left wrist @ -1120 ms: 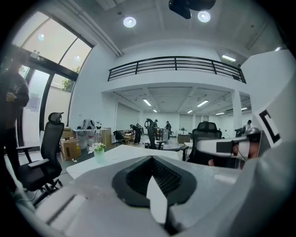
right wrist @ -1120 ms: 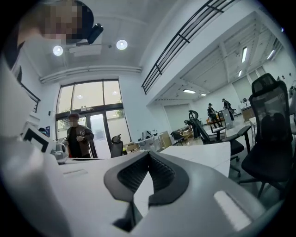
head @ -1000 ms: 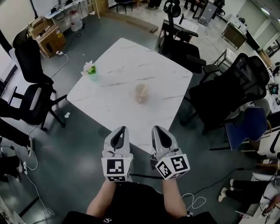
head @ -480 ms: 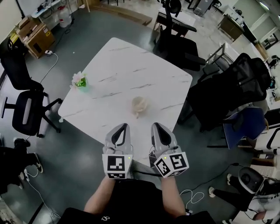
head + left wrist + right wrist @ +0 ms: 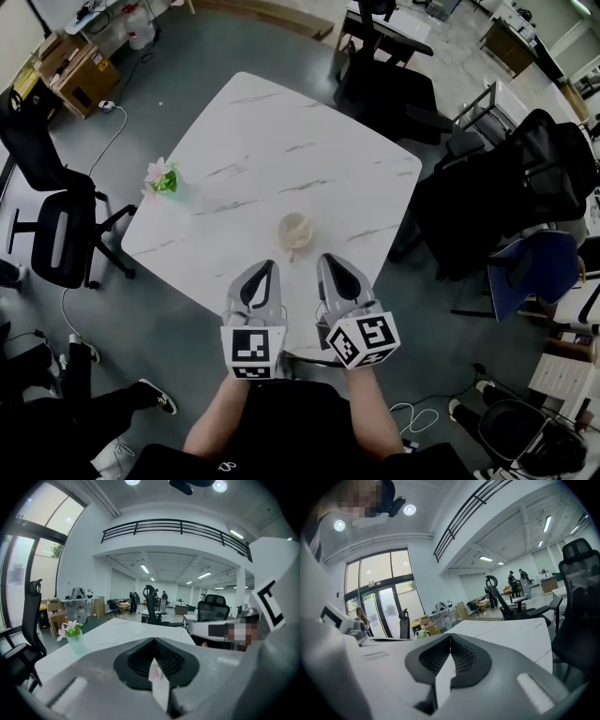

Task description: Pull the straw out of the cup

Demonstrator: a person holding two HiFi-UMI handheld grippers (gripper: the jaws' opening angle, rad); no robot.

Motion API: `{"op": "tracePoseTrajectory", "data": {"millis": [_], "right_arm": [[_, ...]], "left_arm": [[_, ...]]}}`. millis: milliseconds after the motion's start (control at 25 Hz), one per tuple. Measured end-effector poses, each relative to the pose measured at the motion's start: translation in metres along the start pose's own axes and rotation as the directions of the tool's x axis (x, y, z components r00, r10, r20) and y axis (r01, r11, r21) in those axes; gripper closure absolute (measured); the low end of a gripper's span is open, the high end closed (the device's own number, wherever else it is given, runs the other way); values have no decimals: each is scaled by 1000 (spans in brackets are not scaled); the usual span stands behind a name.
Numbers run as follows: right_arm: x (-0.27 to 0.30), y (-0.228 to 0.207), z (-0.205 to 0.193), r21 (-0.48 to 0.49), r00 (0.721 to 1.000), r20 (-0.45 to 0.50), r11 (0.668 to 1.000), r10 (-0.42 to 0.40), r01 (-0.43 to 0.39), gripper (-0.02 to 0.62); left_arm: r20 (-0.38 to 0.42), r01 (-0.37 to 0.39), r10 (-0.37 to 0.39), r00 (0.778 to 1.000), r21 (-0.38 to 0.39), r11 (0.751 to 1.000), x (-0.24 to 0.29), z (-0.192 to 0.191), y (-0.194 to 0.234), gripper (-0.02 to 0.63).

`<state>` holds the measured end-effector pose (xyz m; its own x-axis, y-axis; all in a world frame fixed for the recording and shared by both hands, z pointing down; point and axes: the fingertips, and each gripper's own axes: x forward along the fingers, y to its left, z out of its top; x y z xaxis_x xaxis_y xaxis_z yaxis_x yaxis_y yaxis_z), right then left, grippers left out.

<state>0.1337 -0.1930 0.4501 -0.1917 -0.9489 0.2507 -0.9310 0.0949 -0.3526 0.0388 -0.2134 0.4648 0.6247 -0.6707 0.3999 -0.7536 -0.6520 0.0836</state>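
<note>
Showing solely in head view, the cup (image 5: 295, 231) sits on the table (image 5: 281, 131).

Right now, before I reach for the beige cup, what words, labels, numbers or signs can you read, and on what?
No readable text in any view.
White marker cube on the left gripper, and the one on the right gripper: black square patterns only, no letters.
Brown cardboard boxes: any print too small to read.
</note>
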Motion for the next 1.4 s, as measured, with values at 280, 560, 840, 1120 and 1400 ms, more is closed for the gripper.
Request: {"op": "tracePoseTrajectory", "data": {"millis": [280,560,840,1120,1400], "right_arm": [[26,-17,-12,13,999,-53,1000,14,-13,589],[47,-29,-24,26,994,-108,999,32,-29,558],[67,-41,-38,42,987,-152,998,44,-38,508],[86,-51,-52,61,979,-199,997,49,-37,461],[101,-65,-66,82,970,-237,996,53,-34,445]], "left_arm": [[-45,-22,22,999,-17,1000,21,-12,6,606],[-76,-38,35,996,-36,999,36,-22,9,606],[-101,-63,57,993,-53,997,45,-31,15,606],[-119,-85,76,990,-69,994,49,-36,23,606],[-133,-103,91,987,-82,991,55,-43,30,606]]}}
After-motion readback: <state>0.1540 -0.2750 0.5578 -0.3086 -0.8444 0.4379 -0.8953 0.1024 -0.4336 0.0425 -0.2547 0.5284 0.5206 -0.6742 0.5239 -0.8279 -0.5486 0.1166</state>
